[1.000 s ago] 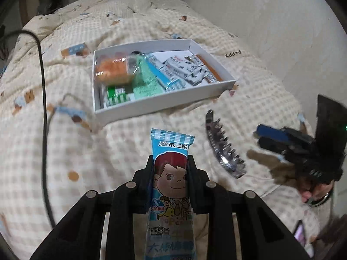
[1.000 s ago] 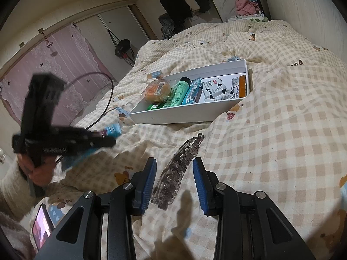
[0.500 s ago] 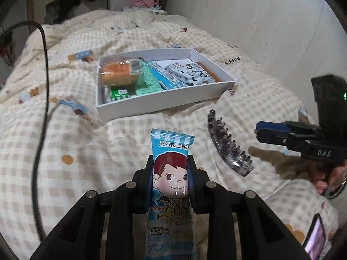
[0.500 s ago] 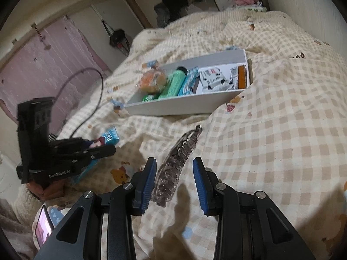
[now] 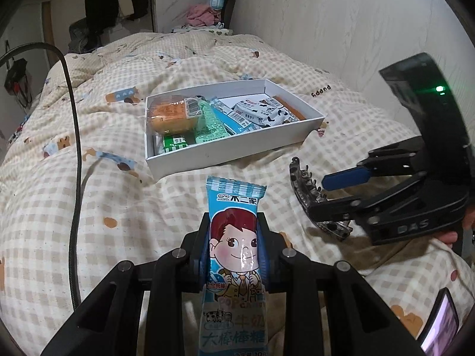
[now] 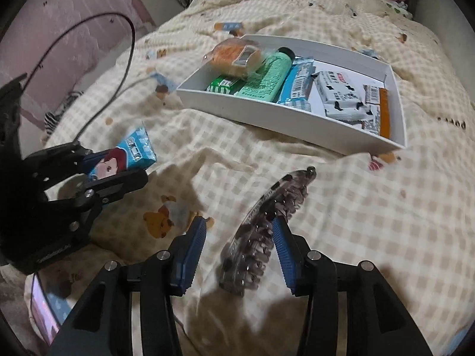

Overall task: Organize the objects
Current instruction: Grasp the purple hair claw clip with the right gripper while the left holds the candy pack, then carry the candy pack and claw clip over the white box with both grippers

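My left gripper (image 5: 234,231) is shut on a blue candy packet with a cartoon face (image 5: 234,237), held above the checked duvet. It also shows in the right wrist view (image 6: 124,155). My right gripper (image 6: 240,234) is open, its fingers either side of a dark sparkly hair claw clip (image 6: 267,225) that lies on the duvet. The clip (image 5: 308,190) and right gripper (image 5: 332,195) show in the left wrist view too. A white box (image 5: 237,151) (image 6: 297,121) beyond holds bread, a green tube and several snack packets.
A black cable (image 5: 75,136) runs across the duvet at left. A phone (image 5: 439,326) lies at the near right edge of the bed. A wall (image 5: 356,29) runs along the bed's right side. Clothes hang at the far end.
The left gripper has tilted up with the candy packet. The right gripper has moved forward and left, so the clip now lies further between its fingers and nearer the right one.
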`<state>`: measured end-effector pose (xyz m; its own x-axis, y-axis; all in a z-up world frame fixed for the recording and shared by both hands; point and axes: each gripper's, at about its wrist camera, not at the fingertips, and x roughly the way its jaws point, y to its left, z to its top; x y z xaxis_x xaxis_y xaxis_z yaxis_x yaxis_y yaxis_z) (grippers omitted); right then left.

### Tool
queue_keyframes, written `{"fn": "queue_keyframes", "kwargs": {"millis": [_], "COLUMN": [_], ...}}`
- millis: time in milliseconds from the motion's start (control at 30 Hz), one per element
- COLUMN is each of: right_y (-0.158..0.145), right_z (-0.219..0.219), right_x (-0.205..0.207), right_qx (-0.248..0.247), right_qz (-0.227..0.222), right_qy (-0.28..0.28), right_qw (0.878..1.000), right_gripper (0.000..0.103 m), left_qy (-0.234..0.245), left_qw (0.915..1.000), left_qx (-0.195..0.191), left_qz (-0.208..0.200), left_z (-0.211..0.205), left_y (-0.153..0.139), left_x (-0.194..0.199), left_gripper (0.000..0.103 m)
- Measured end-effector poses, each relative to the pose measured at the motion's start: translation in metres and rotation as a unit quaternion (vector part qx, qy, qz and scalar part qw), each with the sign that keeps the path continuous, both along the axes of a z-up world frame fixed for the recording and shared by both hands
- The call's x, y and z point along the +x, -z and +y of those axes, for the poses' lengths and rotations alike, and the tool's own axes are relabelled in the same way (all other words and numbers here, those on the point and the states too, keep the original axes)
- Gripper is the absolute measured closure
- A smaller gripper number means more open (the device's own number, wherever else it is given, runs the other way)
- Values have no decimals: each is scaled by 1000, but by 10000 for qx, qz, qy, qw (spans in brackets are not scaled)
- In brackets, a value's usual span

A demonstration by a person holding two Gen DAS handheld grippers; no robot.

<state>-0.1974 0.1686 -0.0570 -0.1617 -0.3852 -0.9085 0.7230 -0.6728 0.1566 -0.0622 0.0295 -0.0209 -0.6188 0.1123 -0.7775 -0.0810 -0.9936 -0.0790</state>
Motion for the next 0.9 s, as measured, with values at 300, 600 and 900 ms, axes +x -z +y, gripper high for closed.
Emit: {"fn": "queue_keyframes", "kwargs": {"millis": [300, 600, 900], "right_y": [26, 11, 4], "right_z": [2, 24, 67], "right_x": [-12, -2, 7], "right_qx": [496, 204, -525], "right_qz": [-367, -413, -818], "right_qy": [297, 279, 516], "right_qw": [9977, 9985, 9939], "right_gripper": [57, 70, 70], "left_qy": [-6, -21, 8], "left_qw": [10000, 10000, 9999], "left_qx": [-11, 22, 97], "left_qz": [-3, 11, -85], "left_z": [1, -1, -1], "left_y": [0, 0, 4], "left_x": [0, 1, -2], "left_gripper": [73, 73, 73]}}
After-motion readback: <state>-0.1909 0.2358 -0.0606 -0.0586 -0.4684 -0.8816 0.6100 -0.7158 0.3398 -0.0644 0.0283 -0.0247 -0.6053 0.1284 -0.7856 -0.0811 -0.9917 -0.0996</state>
